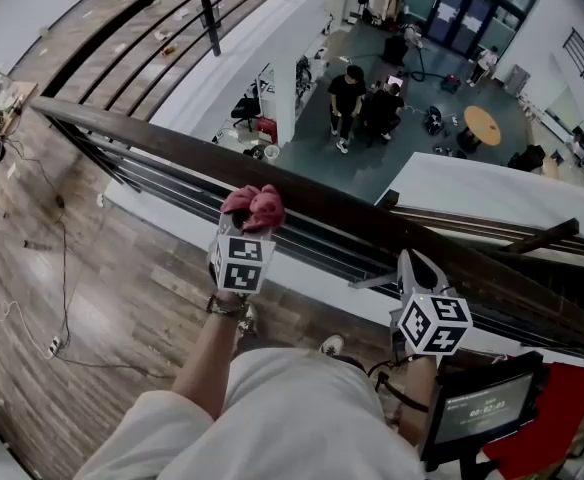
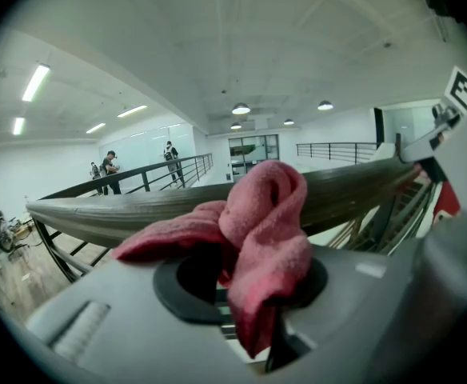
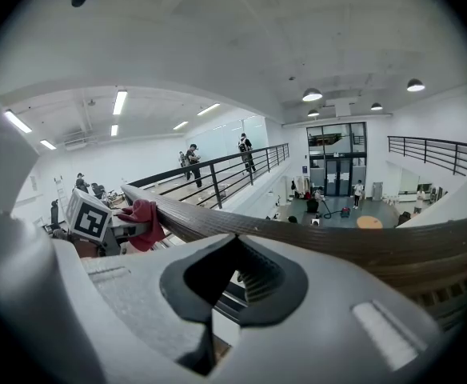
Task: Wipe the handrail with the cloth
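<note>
Head view puts the left gripper [image 1: 251, 226] at roughly 12 o'clock from the person. Its jaws are clamped on a bunched pink terry cloth [image 1: 255, 206] that lies against the top of the long dark wooden handrail [image 1: 142, 133]. The right gripper [image 1: 419, 268], at 2 o'clock, has its jaws together on nothing, just beside the rail. The cloth seems pinched by one fold only. Drag along the wood could tug it free and drop it past the rail to the grey lower floor [image 1: 392, 163], where people stand.

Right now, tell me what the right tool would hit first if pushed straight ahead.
Most likely the handrail, which crosses directly beyond the right tool and its tips; exact depth is unclear.
</note>
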Motion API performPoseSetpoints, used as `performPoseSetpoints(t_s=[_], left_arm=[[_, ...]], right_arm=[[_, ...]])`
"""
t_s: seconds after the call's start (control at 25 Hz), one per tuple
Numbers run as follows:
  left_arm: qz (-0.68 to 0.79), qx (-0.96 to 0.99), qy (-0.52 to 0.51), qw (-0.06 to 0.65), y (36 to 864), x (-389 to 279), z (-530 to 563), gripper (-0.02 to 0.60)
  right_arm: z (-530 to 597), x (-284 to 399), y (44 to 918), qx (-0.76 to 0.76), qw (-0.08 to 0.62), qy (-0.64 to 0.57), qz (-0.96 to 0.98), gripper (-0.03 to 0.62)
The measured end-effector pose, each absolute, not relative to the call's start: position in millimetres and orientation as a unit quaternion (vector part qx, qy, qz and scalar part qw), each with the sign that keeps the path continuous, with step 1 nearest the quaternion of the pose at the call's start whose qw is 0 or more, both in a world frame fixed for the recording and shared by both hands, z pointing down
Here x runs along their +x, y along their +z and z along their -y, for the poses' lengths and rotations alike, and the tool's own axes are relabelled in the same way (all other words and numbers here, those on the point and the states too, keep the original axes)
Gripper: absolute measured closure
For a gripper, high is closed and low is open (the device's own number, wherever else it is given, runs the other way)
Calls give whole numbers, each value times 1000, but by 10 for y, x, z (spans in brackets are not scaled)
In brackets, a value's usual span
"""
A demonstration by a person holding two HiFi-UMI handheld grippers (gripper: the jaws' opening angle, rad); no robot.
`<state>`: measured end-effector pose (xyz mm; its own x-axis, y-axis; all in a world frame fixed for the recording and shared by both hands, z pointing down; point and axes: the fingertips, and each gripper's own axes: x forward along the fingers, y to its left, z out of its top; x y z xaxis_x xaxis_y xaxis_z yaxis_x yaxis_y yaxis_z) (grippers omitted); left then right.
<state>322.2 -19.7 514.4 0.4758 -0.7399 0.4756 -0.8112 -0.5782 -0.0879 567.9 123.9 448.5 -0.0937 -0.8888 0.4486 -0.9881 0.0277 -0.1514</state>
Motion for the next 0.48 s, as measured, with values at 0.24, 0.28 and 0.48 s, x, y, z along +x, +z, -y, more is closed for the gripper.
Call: performPoseSetpoints(t_s=[0.24,0.28,0.48], left_arm=[[450,860,231,69,5132,3306,164,445],[447,862,229,66,5120,3334,157,445],[440,864,234,69,5116,3382,107,445]], right_arm=[[-1247,5700,4510,663,115,218,707,591],[-1244,5703,4516,662,116,217,708,591],[-1244,5699,4527,663,119,216,707,591]])
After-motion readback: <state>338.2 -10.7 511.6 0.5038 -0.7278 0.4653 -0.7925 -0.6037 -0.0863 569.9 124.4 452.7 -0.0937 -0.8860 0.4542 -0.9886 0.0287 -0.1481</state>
